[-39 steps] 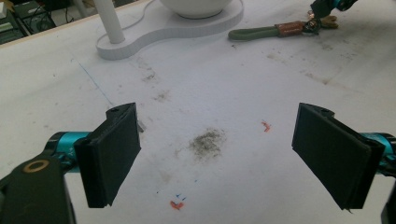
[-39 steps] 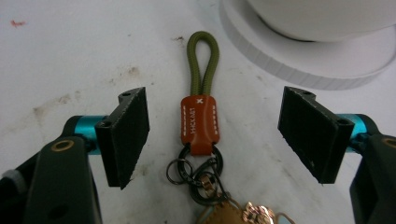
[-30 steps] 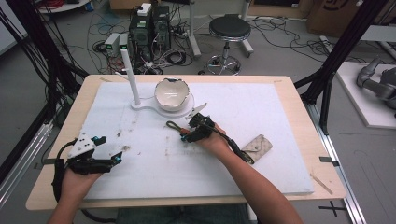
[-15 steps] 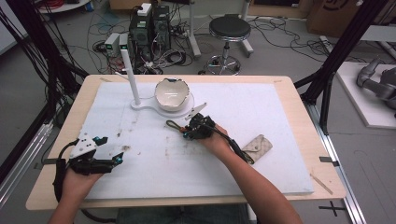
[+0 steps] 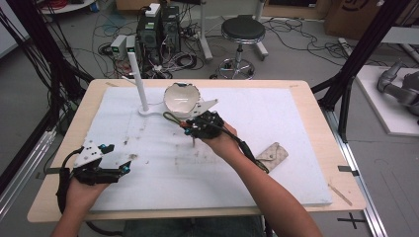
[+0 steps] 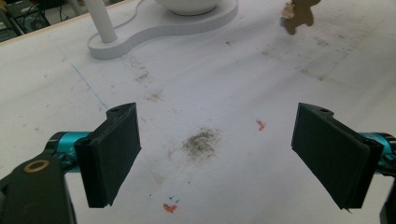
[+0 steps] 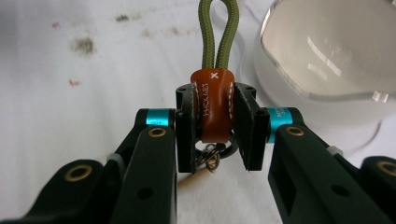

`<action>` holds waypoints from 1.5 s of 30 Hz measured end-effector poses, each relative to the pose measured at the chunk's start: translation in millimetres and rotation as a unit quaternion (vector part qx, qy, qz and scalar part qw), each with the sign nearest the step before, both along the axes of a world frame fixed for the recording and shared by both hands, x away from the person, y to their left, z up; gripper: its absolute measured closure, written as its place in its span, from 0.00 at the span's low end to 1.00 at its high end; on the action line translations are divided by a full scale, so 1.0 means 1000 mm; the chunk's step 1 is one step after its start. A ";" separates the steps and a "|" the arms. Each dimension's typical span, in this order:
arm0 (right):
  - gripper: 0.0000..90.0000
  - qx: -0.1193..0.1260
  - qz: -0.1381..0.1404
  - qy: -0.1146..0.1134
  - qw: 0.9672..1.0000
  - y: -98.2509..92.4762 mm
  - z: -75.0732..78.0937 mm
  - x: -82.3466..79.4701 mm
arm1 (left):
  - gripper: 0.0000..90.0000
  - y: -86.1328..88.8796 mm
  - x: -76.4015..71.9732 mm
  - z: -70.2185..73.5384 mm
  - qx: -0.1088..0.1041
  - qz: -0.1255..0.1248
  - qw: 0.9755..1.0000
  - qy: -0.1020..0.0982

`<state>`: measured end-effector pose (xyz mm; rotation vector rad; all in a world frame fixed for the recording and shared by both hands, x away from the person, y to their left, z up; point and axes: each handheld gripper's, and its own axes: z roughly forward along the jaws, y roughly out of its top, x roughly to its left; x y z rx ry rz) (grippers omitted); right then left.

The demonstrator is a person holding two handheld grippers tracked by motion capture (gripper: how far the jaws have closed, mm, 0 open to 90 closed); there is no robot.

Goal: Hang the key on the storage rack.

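Right tongs (image 7: pixel 215 135) clamp keychain's brown leather tab (image 7: pixel 214 105), held above tabletop (image 5: pixel 296 123) near white stand (image 5: pixel 148 106). Left tongs (image 6: pixel 217 154) idle, jaws wide apart. Probably hanging it: keep green loop (image 7: pixel 218 32) open, grip firm.

Both grippers are black, with flat black pads and bright teal collars at the finger joints. Brass-coloured rivets dot the linkages. The left gripper (image 5: pixel 101 165) carries a grey three-cornered plate; the right gripper (image 5: pixel 197 123) trails a thick black cable along the forearm.
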<state>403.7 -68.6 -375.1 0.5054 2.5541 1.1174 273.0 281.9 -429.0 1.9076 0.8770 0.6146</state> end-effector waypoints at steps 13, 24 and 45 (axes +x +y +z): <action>0.80 0.021 0.012 -0.065 0.998 0.043 0.049 0.012 | 0.17 0.000 0.001 -0.001 0.001 0.000 1.000 0.002; 0.80 0.026 0.005 -0.103 0.994 0.073 0.082 0.029 | 0.17 0.000 0.003 -0.003 0.003 0.002 1.000 0.004; 0.77 -0.019 -0.004 -0.120 0.993 0.111 0.081 0.053 | 0.17 0.005 0.002 -0.003 0.002 0.006 1.000 0.006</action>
